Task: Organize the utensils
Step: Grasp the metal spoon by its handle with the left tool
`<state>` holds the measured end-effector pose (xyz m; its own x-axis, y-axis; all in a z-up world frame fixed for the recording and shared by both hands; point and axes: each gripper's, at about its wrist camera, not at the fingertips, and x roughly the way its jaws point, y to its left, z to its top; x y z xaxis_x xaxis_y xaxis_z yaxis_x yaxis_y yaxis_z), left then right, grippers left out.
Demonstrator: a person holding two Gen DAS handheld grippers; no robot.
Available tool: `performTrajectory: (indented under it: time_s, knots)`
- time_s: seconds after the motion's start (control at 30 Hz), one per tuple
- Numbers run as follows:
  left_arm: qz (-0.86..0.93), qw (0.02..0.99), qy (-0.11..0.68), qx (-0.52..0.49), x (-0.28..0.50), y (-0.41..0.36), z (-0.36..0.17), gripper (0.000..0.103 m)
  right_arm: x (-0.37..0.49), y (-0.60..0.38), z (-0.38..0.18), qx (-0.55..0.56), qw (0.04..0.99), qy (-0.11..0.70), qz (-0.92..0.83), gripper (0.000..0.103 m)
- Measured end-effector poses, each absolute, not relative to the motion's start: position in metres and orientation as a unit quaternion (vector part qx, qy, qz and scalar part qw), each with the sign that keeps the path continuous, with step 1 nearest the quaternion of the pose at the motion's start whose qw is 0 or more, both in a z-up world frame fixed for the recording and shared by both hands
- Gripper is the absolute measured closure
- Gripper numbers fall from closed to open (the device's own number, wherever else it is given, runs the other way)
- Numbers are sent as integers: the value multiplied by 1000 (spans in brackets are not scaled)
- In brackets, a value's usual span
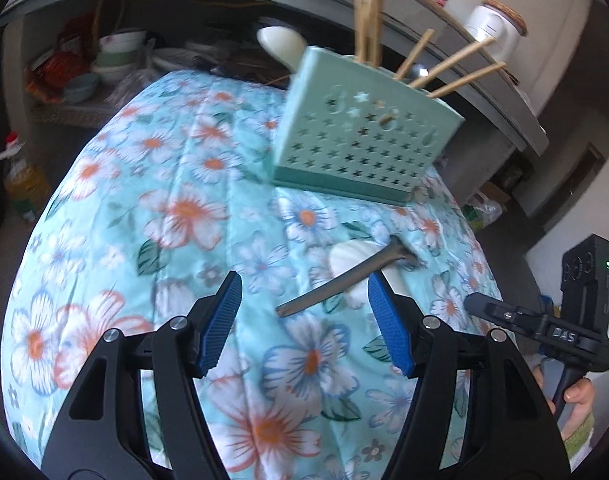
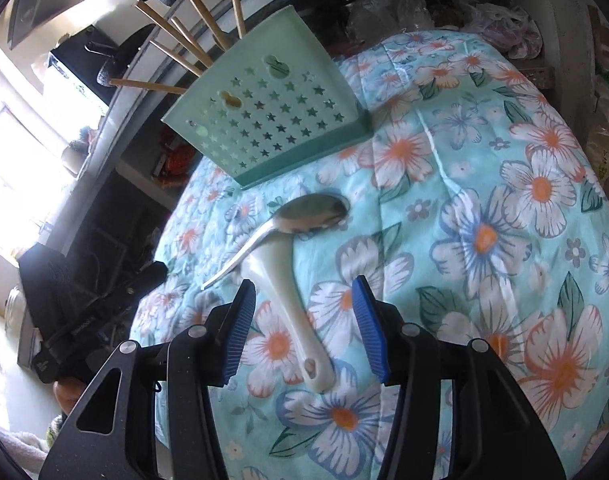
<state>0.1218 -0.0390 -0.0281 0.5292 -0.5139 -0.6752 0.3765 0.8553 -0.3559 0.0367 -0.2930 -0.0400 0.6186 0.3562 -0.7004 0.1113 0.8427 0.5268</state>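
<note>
Two utensils were left on the floral cloth [image 2: 484,160] in front of the green holder [image 2: 272,120]: a metal spoon [image 2: 300,216] crossed over a white rice paddle [image 2: 288,300]. The right gripper [image 2: 302,328] was held with jaws parted and empty, astride the paddle's handle. The left gripper [image 1: 304,320] was likewise spread and empty. The paddle would probably best be clamped mid-handle, squarely, and lifted gently so the spoon resting on it was not flung aside.

The white spoon's [image 2: 282,280] bowl lay hidden under the metal spoon [image 2: 304,214]; chopstick [image 1: 450,62] lower ends were concealed inside the holder [image 1: 360,128], contents apparently indistinct.
</note>
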Motion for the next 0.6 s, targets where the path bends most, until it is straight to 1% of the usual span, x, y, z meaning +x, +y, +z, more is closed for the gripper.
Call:
performTrajectory:
  time_s: [0.3, 0.43, 0.6]
  knots:
    - [-345, 850, 397, 38, 136, -101, -6, 41, 29, -313, -36, 236, 874, 424, 20, 54]
    - [-371, 831, 408, 71, 148, -127, -8, 41, 23, -330, -40, 248, 871, 423, 7, 54]
    - [-388, 803, 421, 164, 157, -168, -22, 41, 19, -343, -49, 266, 865, 426, 1, 54]
